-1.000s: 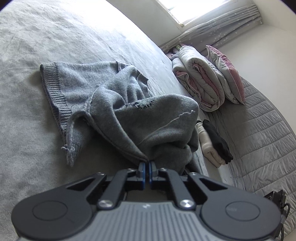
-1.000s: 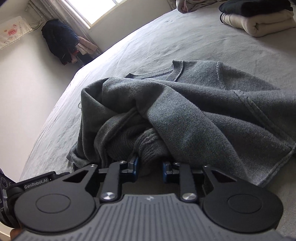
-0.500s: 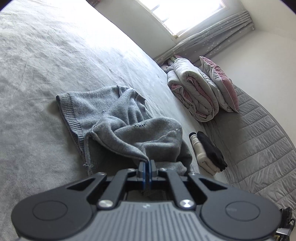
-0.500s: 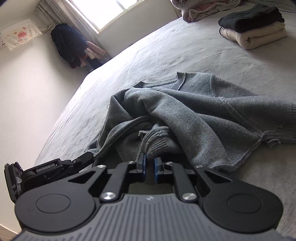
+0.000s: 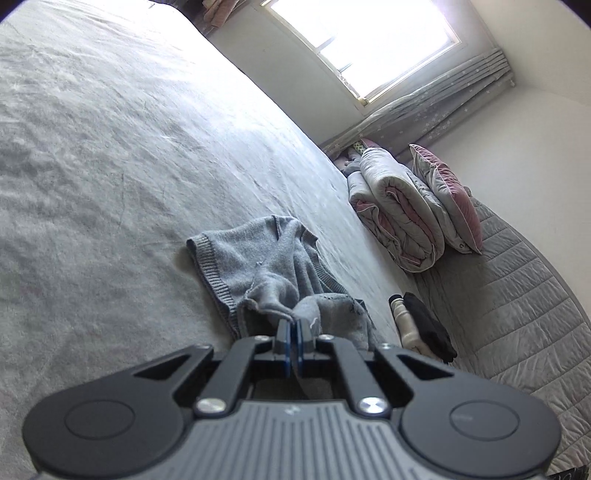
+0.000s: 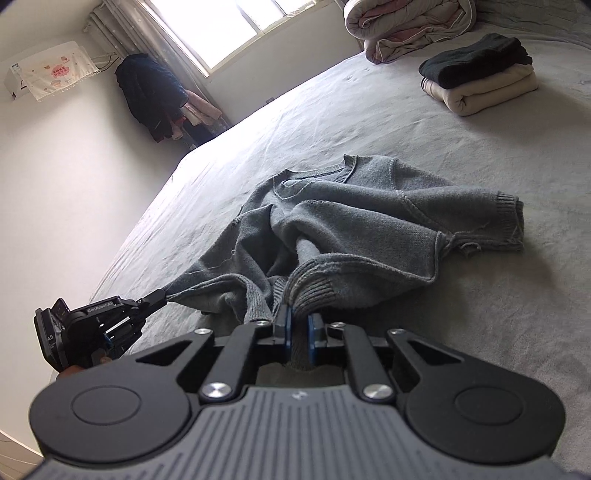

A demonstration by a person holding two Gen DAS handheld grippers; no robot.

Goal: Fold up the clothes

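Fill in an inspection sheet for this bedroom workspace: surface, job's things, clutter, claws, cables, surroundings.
Surface: grey bed cover, lightly creased.
Job's things: grey sweater bunched, unfolded; folded clothes stack, black on cream.
Clutter: rolled duvet and pillow at the bed's far end.
Claws: left claw shut on the sweater's edge; right claw shut on its ribbed hem.
Cables: nothing seen.
Surroundings: window, curtains, hanging clothes, wall unit.
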